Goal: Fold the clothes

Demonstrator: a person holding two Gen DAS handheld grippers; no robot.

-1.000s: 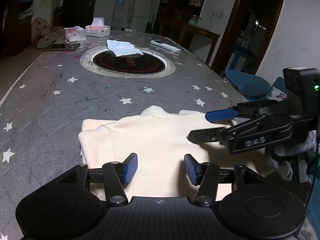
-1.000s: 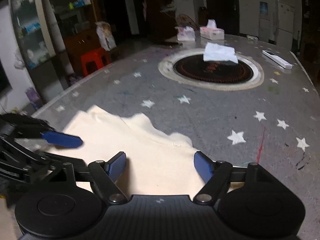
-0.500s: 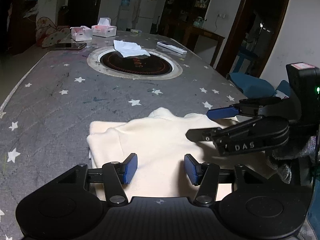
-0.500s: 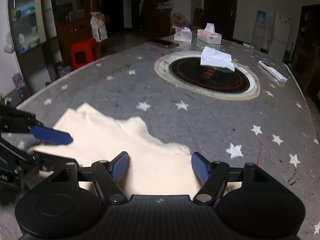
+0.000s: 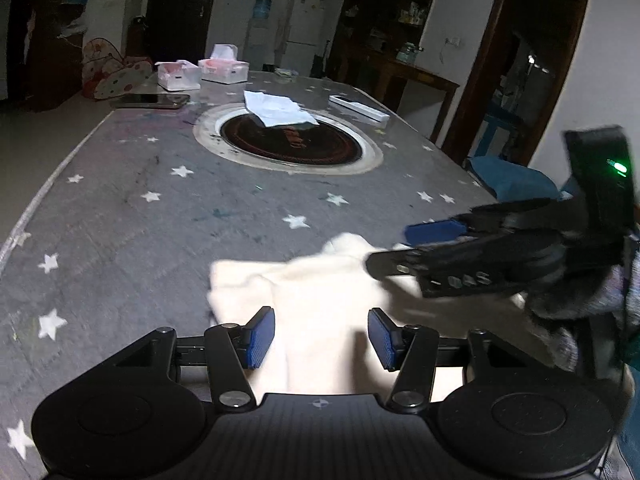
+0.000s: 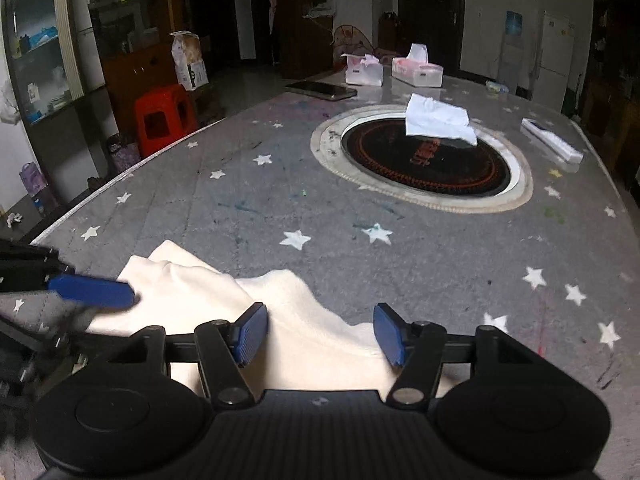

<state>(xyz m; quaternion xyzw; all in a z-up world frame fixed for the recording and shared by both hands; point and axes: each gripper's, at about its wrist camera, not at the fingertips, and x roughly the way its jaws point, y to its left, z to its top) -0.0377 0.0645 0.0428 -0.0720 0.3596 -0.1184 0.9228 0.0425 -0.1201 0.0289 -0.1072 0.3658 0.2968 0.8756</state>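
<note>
left claw (image 5: 321, 334): open, empty, over cream garment (image 5: 320, 292)
right claw (image 6: 320, 334): open, empty (garment beneath)
table (image 5: 120, 220): star-patterned

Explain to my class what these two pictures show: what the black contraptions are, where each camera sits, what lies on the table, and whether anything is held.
No robot: a person holds a black two-finger gripper in each hand, each with its own camera looking along blue-padded fingers. One picture looks from the left gripper, the other from the right gripper. A cream folded garment lies on the grey star-patterned table, beneath both. Farther off are a white cloth on a round black inset and tissue boxes. Both grippers are open, holding nothing.
</note>
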